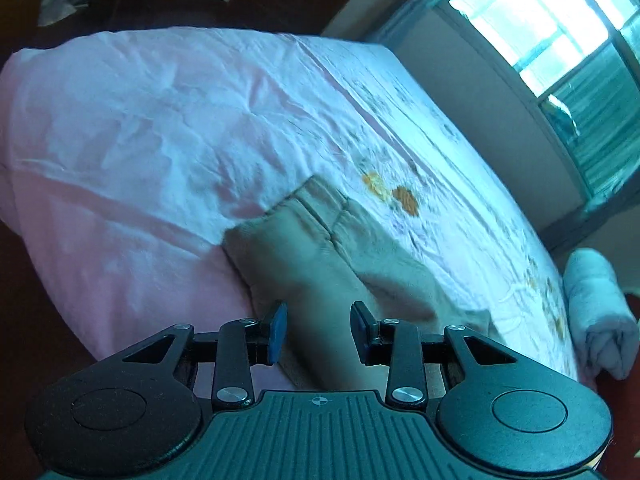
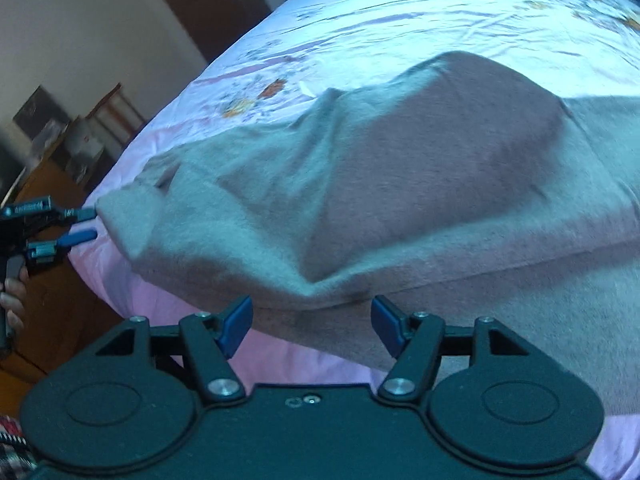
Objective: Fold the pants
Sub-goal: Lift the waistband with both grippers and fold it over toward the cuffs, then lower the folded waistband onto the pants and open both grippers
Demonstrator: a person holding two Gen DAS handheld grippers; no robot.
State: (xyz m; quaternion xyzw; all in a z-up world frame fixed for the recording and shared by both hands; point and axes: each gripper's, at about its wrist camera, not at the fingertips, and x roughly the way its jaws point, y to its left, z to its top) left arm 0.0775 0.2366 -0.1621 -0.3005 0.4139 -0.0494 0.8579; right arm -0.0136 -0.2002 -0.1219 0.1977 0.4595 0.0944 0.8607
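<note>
Beige pants (image 2: 400,184) lying rumpled on the pink bedsheet (image 2: 400,20), near its edge. Left gripper (image 1: 319,330) level over the pants' end, jaws apart, empty. Right gripper (image 2: 312,326) low beside the fabric's fold, jaws wide, gripping nothing.

One pair of pants (image 2: 380,184), one bed (image 1: 140,120), one rolled towel (image 1: 600,312), one window (image 1: 560,20) and two grippers are counted: left gripper (image 1: 319,330), right gripper (image 2: 312,326).

Left tongs (image 1: 319,330): black ribbed housing, crosshair mark, two round caps, silver pivot screws, blue pads (image 1: 277,330). Right tongs (image 2: 312,326): same black linkage, blue pads (image 2: 236,326). Bare-skinned hand (image 2: 12,304) grips a handle.
</note>
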